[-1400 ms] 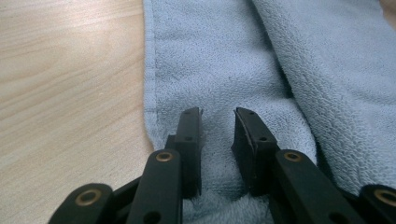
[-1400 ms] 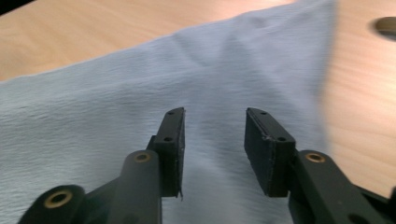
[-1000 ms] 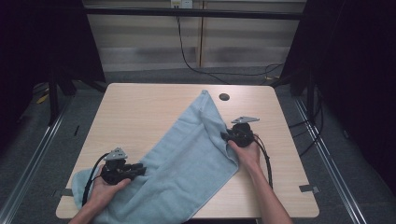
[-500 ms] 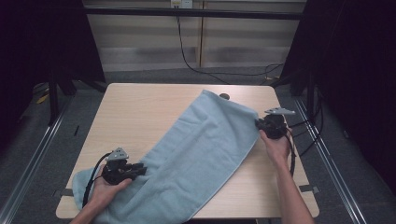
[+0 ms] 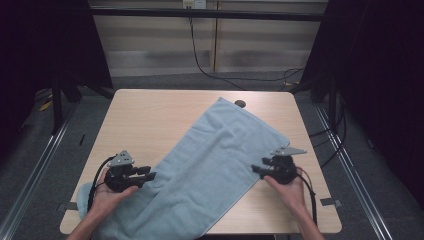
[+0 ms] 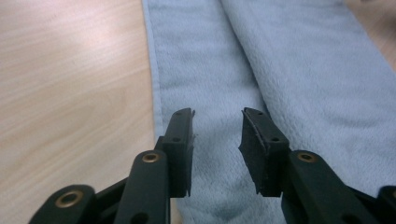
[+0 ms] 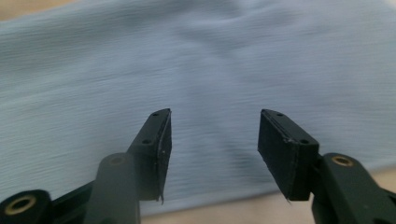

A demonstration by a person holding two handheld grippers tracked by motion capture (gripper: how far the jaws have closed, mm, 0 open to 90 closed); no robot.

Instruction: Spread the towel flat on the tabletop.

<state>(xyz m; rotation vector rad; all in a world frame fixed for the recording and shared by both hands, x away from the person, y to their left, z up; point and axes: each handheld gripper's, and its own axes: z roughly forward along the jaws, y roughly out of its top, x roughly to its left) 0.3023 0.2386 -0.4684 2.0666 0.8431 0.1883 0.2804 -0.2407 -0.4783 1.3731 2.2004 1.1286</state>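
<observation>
Now light blue terry towel [image 5: 210, 165] lies diagonally across pale wooden table [image 5: 150, 115], near-left corner to far edge. Left gripper [image 5: 150, 176] jaws just opening, spread over towel's hem, nothing pinched. Right gripper [image 5: 256, 170] jaws just opening, spread wide, empty, at towel's right edge.

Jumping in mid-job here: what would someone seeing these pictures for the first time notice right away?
A light blue towel lies slantwise across the wooden table, from near the far edge down over the near edge. The left gripper sits over the towel's left hem and the right gripper at its right edge, both with jaws that have just been opening and nothing between them. A small dark round spot sits by the towel's far corner.
</observation>
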